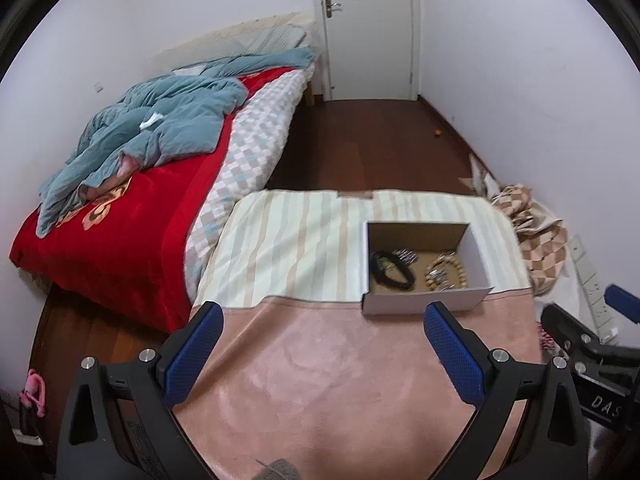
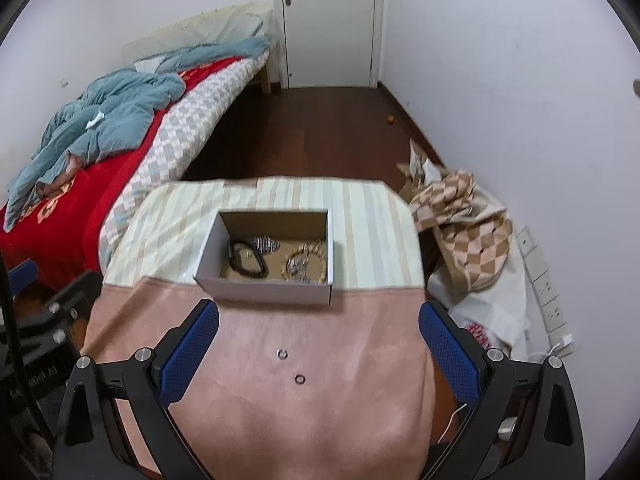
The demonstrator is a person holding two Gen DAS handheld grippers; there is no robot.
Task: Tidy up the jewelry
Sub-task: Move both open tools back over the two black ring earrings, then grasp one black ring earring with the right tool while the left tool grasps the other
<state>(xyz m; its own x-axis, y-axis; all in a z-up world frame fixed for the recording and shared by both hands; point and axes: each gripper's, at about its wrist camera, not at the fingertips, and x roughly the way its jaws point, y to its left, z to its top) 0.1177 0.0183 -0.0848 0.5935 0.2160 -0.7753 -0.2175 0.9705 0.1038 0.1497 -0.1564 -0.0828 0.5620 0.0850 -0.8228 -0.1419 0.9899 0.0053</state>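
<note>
Jewelry is mostly sitting inside the cardboard box already, while two small rings are lying on the surface just before it, and both tools, left tool and right tool, are hovering spread apart, holding nothing.

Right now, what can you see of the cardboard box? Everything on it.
The cardboard box is a shallow open-topped carton, white outside and brown inside, with no lid in view. It sits flat on the table cloth, straddling the seam between the striped part and the pink part. Inside lie a black bracelet, a beaded bracelet and a silvery piece. Neither gripper touches it; the two small rings lie outside, nearer the camera.
</note>
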